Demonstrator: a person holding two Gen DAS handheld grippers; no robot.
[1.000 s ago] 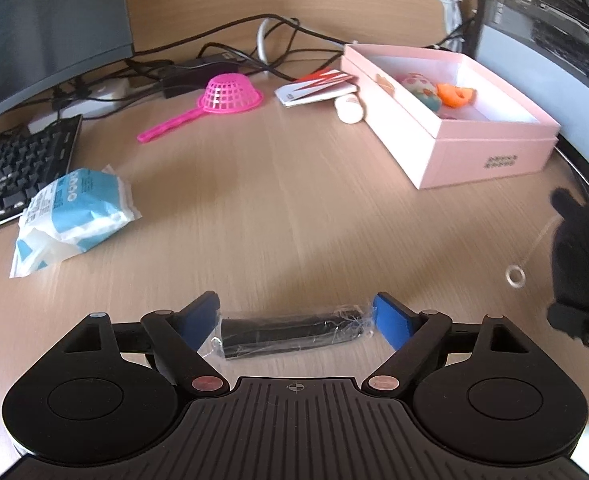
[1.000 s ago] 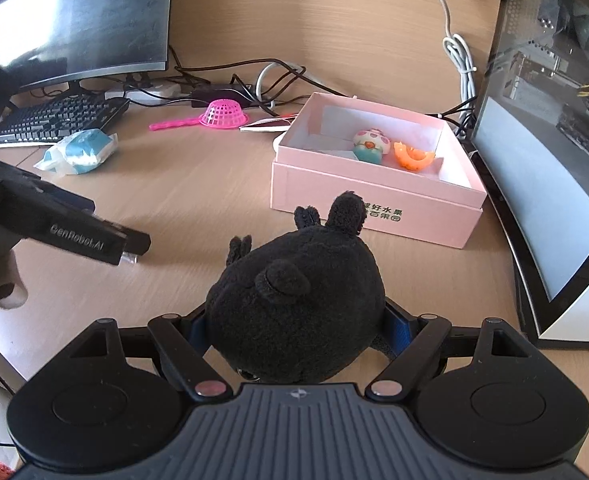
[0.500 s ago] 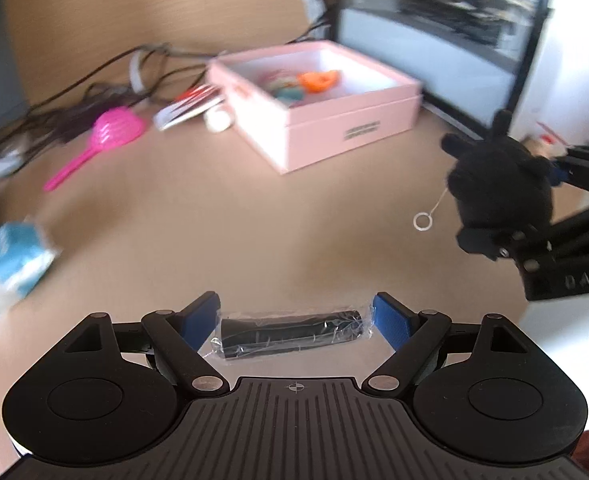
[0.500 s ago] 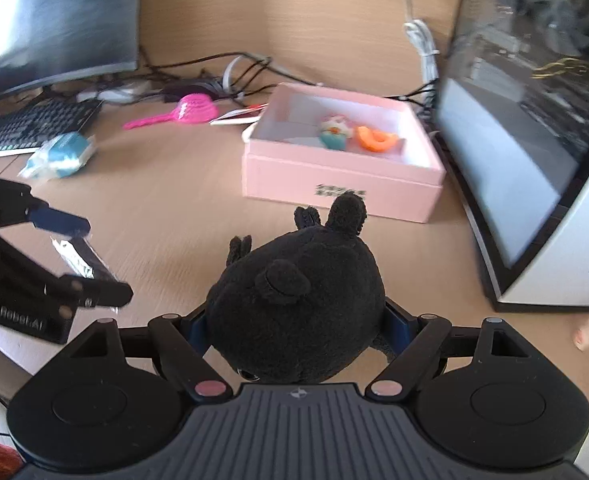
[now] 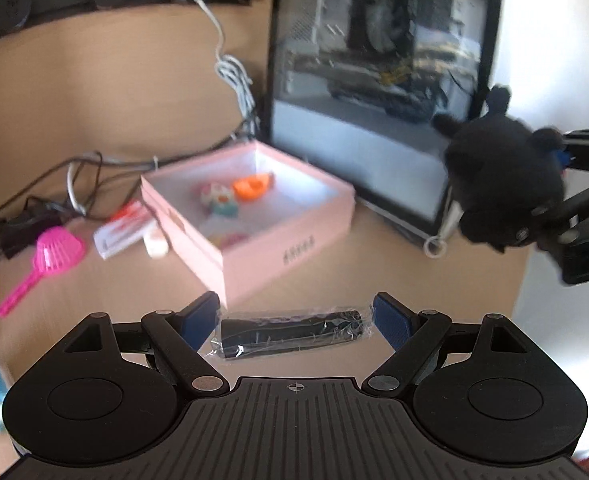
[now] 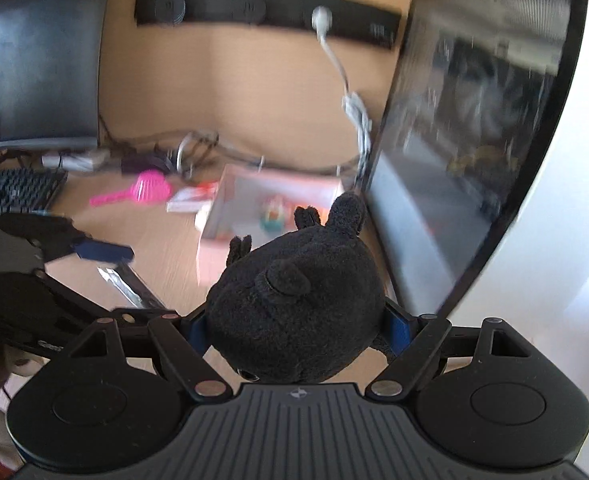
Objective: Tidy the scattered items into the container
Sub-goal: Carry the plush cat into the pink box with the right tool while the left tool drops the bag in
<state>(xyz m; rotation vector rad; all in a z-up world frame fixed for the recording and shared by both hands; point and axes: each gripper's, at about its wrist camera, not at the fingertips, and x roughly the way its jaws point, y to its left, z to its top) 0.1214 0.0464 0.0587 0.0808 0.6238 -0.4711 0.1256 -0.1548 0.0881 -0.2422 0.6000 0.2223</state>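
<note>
My left gripper is shut on a black roll in clear plastic wrap, held by its two ends above the desk, just in front of the near corner of the open pink box. The box holds a pastel toy and an orange toy. My right gripper is shut on a black plush toy, held in the air in front of the box. The plush and right gripper show at the right of the left wrist view, above the desk's right edge.
A pink strainer scoop, a red-and-white packet and a small white bottle lie left of the box. A glass-sided computer case stands right behind it. Cables, a keyboard and a monitor are at back left.
Both grippers have risen and swung right toward the pink box, carrying their items. The plush is higher in the left wrist view, and the box sits closer to the left gripper.
</note>
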